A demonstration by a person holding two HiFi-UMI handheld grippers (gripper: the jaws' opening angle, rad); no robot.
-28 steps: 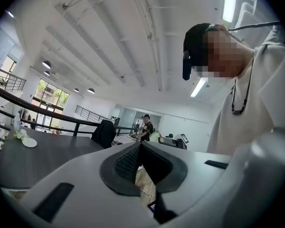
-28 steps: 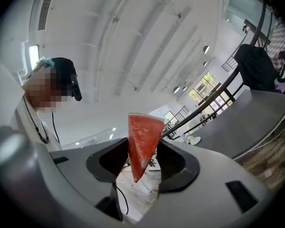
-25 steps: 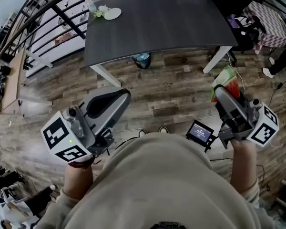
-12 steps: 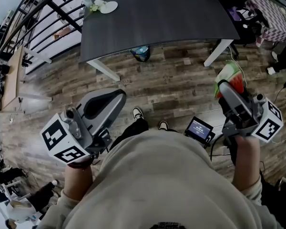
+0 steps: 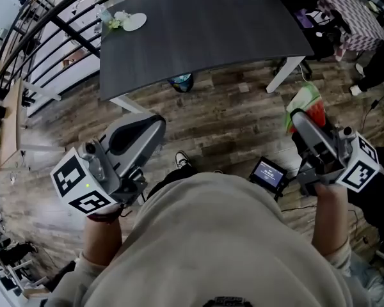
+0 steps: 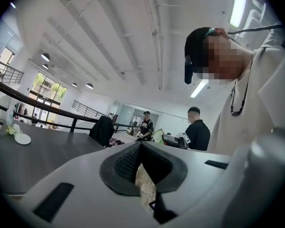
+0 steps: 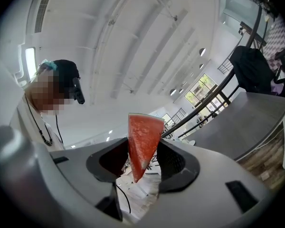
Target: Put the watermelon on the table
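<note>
A wedge of watermelon (image 5: 309, 103), red flesh with a green rind, is clamped between the pads of my right gripper (image 5: 296, 116), which is shut on it at the right of the head view. In the right gripper view the slice (image 7: 143, 139) stands upright between the jaws. My left gripper (image 5: 156, 123) is held out level on the left, shut with nothing in it; its pads (image 6: 129, 161) meet at the tips. The dark grey table (image 5: 198, 24) lies ahead across a strip of wooden floor, beyond both grippers.
On the table's far left corner sit a white plate (image 5: 134, 22) and small flowers (image 5: 114, 20). Black railings (image 5: 45, 37) run along the left. A chair draped in dark cloth (image 5: 317, 15) stands at the table's right. Two people (image 6: 197, 134) stand in the background. A small screen (image 5: 269, 174) hangs at my waist.
Both grippers have moved a little forward toward the table as I step across the floor. The watermelon stays clamped in the right gripper, and the left stays shut.
</note>
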